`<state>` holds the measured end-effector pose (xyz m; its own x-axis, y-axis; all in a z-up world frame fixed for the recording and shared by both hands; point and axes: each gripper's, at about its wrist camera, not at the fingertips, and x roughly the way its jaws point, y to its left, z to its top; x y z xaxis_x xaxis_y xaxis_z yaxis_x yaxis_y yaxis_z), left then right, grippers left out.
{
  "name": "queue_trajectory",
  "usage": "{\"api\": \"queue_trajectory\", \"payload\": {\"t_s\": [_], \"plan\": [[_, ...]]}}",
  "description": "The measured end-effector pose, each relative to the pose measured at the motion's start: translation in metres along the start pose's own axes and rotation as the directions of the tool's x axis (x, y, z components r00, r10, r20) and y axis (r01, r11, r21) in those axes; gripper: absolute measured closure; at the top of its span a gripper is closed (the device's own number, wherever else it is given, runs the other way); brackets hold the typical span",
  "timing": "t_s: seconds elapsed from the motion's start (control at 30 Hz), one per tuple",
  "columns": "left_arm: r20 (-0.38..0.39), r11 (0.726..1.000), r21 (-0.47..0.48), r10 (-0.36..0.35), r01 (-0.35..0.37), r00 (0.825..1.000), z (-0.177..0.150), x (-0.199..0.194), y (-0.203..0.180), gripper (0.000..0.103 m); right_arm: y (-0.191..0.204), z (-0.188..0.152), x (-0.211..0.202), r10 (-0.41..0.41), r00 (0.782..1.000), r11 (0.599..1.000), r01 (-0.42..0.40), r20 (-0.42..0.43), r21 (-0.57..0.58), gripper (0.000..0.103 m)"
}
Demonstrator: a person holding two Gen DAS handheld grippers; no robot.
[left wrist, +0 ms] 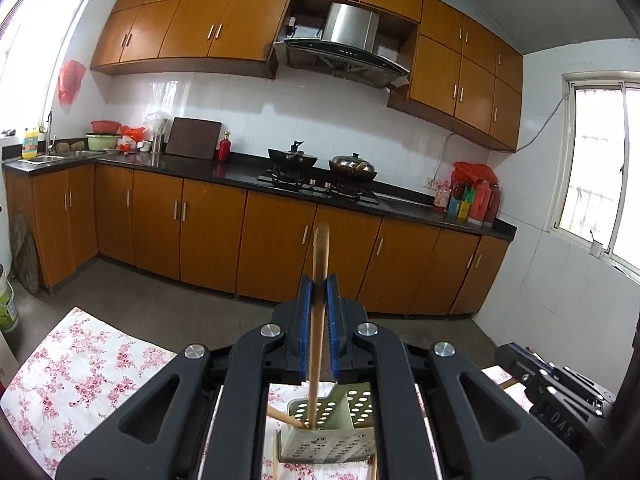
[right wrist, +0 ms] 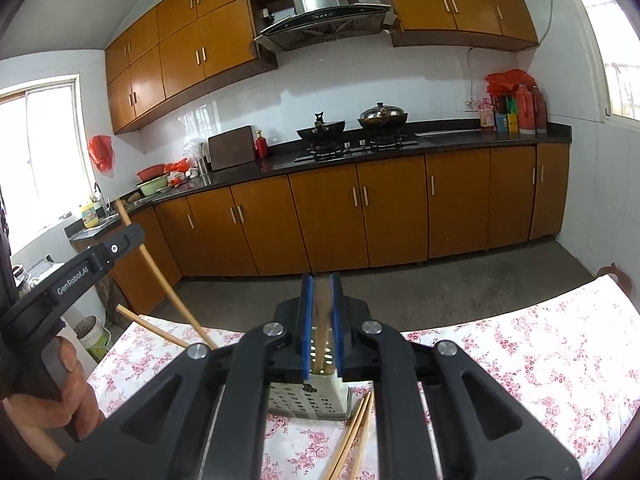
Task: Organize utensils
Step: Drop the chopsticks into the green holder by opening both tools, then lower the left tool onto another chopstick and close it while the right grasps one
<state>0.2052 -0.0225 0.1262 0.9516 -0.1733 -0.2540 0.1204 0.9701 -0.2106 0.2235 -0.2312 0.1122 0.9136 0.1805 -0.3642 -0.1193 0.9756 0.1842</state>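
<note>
Bright daylight from blown-out windows (left wrist: 600, 168); strong fisheye bending, dark vignetted corners.

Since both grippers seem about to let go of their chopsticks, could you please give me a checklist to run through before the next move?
1. Left gripper grips its chopstick between the blue fingers: ok.
2. That chopstick's lower end sits inside the perforated utensil holder: ok.
3. Right gripper is closed on its chopstick: ok.
4. Right chopstick's tip is over or in the holder: it reaches inside, depth cannot tell.
5. Holder is upright on the floral tablecloth: ok.
6. All chopsticks collected: not ok, loose chopsticks lie on the cloth beside the holder.
</note>
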Motion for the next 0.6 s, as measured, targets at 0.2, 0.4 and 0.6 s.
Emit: {"api": "queue_trajectory", "payload": {"t_s": [0.2,0.4,0.6], "plan": [[0.015,1.0,-0.009,0.007,-0.007,1.0,0.007,-0.016,0.003,0.095,-0.008,0.001,-0.025,-0.032,0.999,0.999,0.032,0.041,0.004,0.088],[0.019,1.0,-0.017,0.011,-0.011,1.0,0.007,-0.048,0.016,0.094,-0.025,-0.016,-0.062,-0.066,0.996,0.997,0.065,0.053,0.029,0.085],[-0.077,0.999,-0.003,0.047,-0.047,0.996,-0.032,-0.067,0.042,0.083,-0.051,-0.076,-0.069,-0.136,0.989,0.99,0.137,-0.065,0.017,0.083]]}}
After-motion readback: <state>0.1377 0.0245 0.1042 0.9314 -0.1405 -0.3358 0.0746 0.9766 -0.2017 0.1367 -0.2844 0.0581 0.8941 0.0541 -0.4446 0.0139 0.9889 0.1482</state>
